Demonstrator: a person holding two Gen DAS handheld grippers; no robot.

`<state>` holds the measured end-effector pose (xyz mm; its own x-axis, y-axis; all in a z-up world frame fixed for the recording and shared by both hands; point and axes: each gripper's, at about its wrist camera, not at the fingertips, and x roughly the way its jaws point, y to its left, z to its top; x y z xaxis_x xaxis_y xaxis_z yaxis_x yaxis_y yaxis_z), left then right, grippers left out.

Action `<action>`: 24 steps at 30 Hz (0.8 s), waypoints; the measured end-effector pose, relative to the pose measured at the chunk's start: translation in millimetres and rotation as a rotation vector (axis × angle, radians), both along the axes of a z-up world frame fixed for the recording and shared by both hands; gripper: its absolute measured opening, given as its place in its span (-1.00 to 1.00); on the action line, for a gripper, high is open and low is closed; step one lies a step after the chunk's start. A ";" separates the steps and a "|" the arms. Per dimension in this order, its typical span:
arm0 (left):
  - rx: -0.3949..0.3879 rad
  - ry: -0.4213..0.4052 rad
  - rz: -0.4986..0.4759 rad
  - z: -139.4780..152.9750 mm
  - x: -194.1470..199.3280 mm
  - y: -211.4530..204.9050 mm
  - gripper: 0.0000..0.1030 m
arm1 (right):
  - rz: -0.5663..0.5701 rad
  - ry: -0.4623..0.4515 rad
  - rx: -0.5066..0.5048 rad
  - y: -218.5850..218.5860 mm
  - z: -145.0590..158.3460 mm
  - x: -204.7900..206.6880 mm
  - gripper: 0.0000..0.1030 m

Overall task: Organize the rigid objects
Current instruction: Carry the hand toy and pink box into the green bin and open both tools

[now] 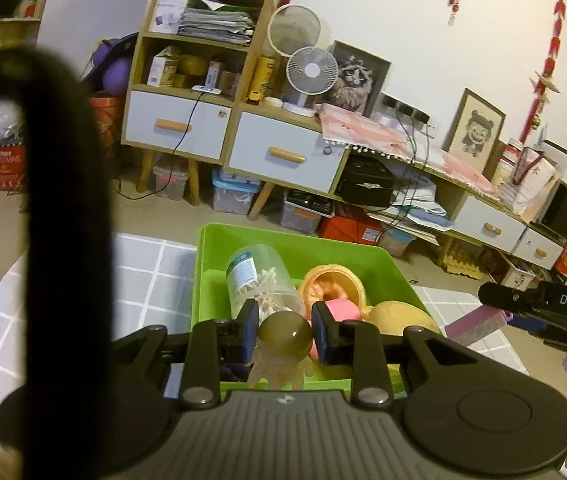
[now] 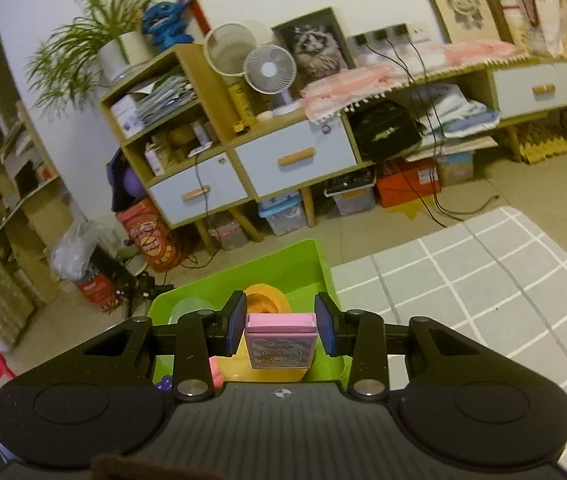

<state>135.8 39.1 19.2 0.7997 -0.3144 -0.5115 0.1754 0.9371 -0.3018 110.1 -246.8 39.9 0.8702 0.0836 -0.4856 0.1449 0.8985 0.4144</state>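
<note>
Octopus toy (image 1: 282, 350), translucent brown, sits clamped between my left gripper's (image 1: 285, 330) two blue pads, above the green bin (image 1: 295, 240). My right gripper (image 2: 281, 326) pinches one pink box (image 2: 281, 340) over the same bin. Only the left view shows one cotton-swab jar (image 1: 259, 280) inside; only the right shows one potted plant (image 2: 95, 40). Two fans (image 2: 269, 68) stand behind.

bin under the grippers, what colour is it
Bright green bin, clearest in the left wrist view.
</note>
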 end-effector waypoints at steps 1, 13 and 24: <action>-0.001 0.002 0.004 -1.3 1.8 -0.5 -0.88 | -0.004 0.008 0.001 0.3 -3.0 2.1 -0.19; -0.030 0.030 0.062 -18.6 20.2 -3.1 -0.88 | -0.025 0.059 -0.050 9.2 -23.2 21.3 -0.19; -0.025 0.038 0.062 -21.4 27.2 -5.4 -0.74 | 0.006 0.070 -0.042 14.5 -27.5 23.1 0.45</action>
<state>162.9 33.7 -2.2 0.7981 -0.2775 -0.5348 0.1048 0.9380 -0.3303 133.2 -232.3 12.4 0.8334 0.0674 -0.5486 0.1665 0.9159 0.3654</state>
